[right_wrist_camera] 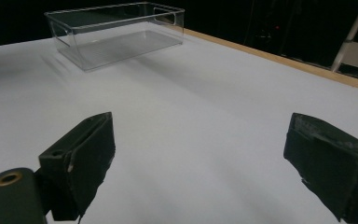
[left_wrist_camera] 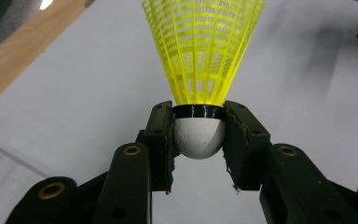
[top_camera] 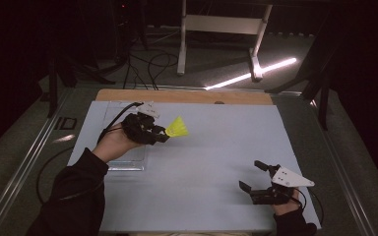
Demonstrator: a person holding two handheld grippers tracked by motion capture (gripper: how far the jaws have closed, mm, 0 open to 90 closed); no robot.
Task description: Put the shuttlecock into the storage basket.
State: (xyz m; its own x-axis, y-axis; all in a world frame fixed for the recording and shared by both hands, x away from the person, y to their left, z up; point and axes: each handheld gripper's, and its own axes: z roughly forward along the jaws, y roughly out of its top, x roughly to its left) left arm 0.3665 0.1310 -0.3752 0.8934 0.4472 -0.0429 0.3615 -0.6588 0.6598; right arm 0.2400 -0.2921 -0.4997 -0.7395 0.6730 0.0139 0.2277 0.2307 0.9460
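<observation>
No brand, label or legible writing appears on any item. At the left of the table [top_camera: 202,196], a clear plastic bin [top_camera: 128,164] rests on the white surface. The left gripper [top_camera: 163,135] is raised above the bin's right edge; its jaws are clamped on the white cork base of a yellow shuttlecock [left_wrist_camera: 200,60], with both pads pressing the cork and the mesh skirt projecting forward. At the near right corner, the right gripper [top_camera: 254,176] sits low over the table, with jaws spread wide and nothing between them.
</observation>
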